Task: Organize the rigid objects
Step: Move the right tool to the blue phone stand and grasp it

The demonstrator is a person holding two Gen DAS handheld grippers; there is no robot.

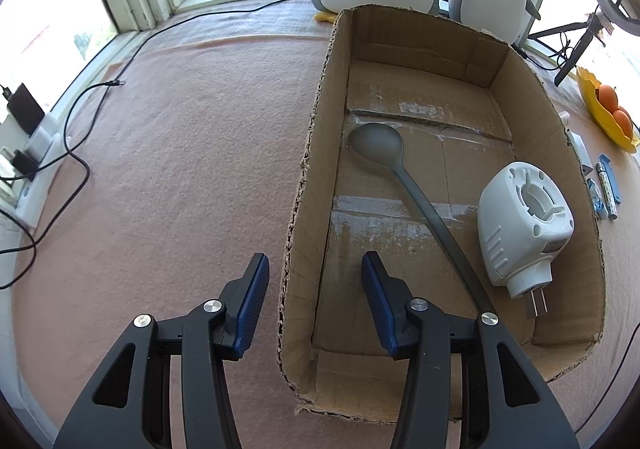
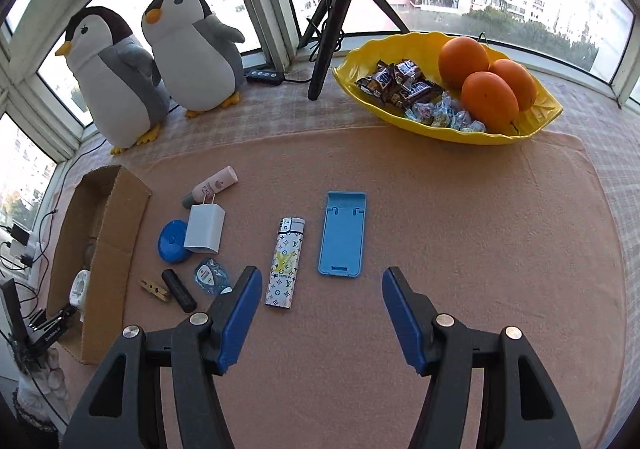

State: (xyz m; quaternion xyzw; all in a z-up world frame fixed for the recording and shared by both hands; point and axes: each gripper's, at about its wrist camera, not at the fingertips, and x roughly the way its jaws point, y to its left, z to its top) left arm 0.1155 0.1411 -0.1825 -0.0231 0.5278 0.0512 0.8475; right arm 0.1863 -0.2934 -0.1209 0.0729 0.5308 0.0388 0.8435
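Note:
An open cardboard box [image 1: 308, 185] holds a grey spoon [image 1: 384, 153] and a white plug-in device [image 1: 520, 225]. My left gripper [image 1: 316, 285] is open and empty, straddling the box's left wall near its front corner. In the right wrist view the box [image 2: 112, 233] lies at the left. Beside it on the pink cloth lie a white charger [image 2: 204, 229], a blue round lid [image 2: 170, 243], a pink tube [image 2: 212, 185], a black cylinder [image 2: 179, 290], a wooden clothespin [image 2: 154, 290], a patterned lighter [image 2: 285, 263] and a blue phone stand [image 2: 343, 233]. My right gripper [image 2: 318, 295] is open and empty, just short of the lighter and stand.
Two plush penguins [image 2: 160, 61] stand at the back by the window. A yellow bowl [image 2: 516, 137] holds oranges and candy at the back right. A black tripod [image 2: 332, 21] stands behind it. Cables and a power strip [image 1: 36, 153] lie at the left edge.

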